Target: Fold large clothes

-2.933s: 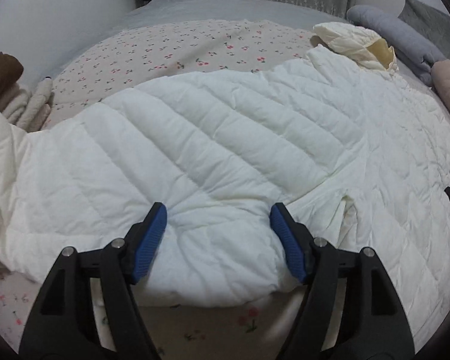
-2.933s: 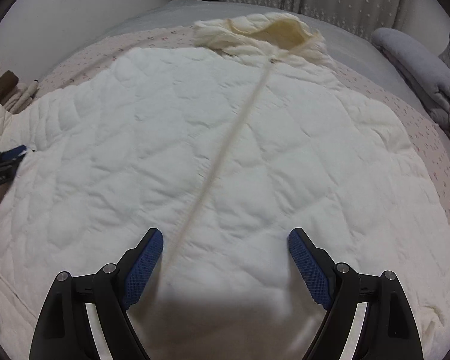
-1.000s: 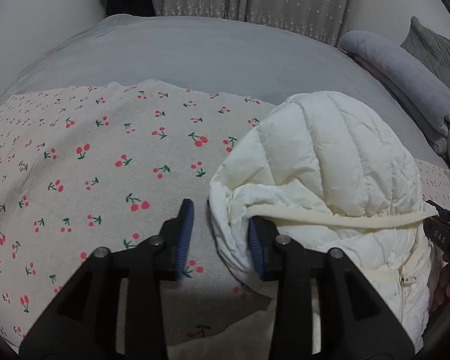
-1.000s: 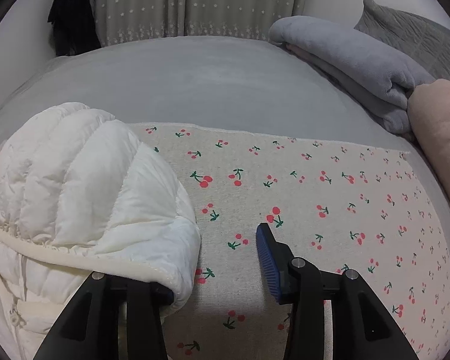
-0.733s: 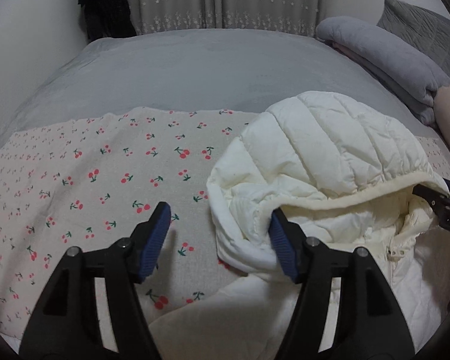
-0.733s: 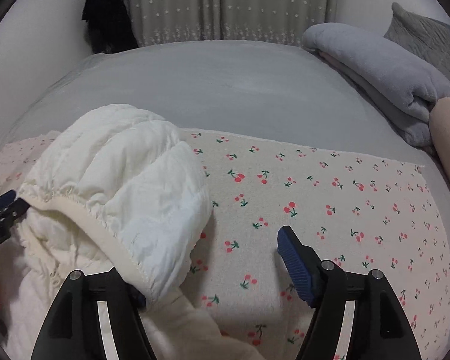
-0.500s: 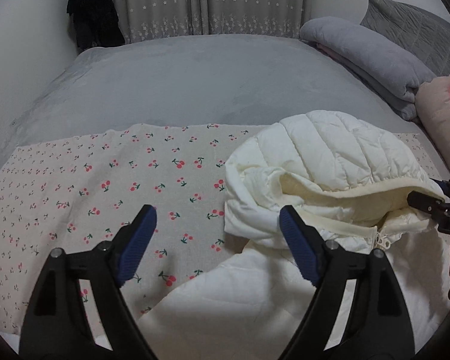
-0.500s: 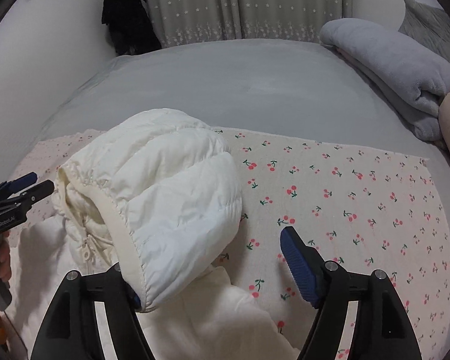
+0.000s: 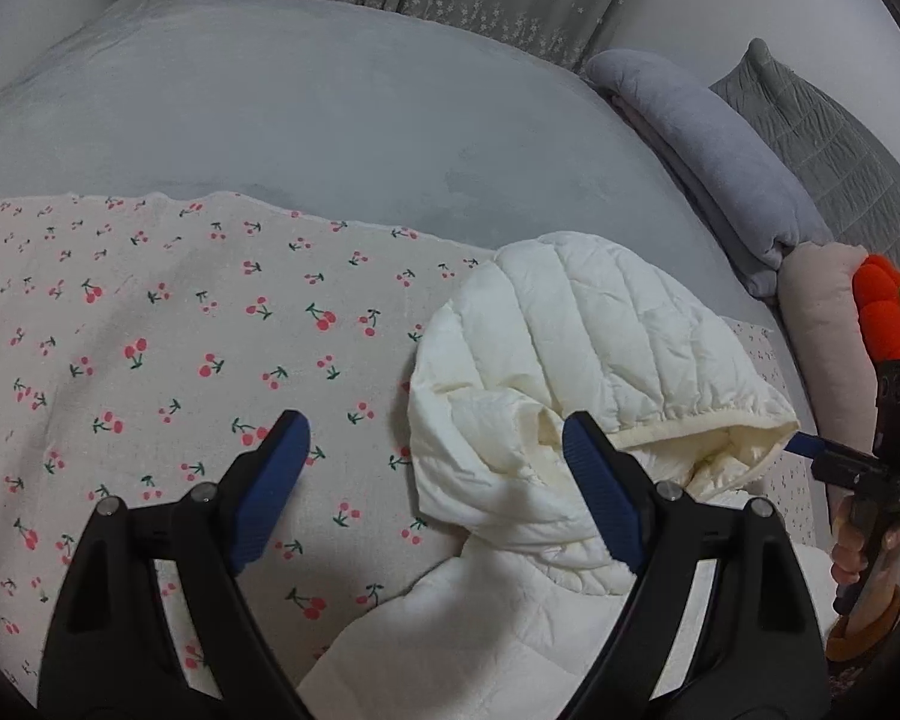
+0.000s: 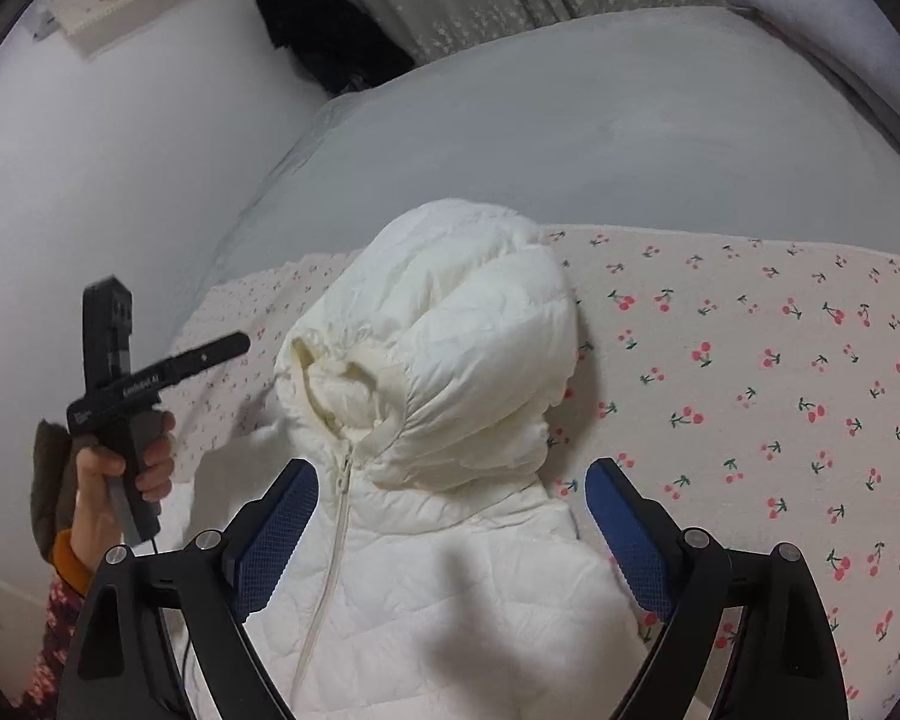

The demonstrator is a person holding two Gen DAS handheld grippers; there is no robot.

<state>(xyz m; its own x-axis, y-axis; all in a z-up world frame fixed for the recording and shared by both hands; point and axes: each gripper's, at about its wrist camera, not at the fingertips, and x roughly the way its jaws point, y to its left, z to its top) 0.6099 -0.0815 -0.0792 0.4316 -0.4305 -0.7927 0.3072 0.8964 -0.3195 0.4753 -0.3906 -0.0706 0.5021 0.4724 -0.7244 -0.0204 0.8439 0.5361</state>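
We see the puffer jacket's hood (image 10: pixel 450 348) dead ahead of the right tongs (image 10: pixel 450 534) — jaws opening, empty; left tongs (image 9: pixel 435 483) apart, hood right of them.

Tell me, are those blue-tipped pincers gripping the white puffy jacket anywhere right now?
No. The left gripper is open, the right gripper still opening; neither grips the white jacket, whose hood lies loose on the cherry-print sheet.

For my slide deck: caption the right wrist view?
Opening right gripper above white hooded jacket on cherry-print sheet.
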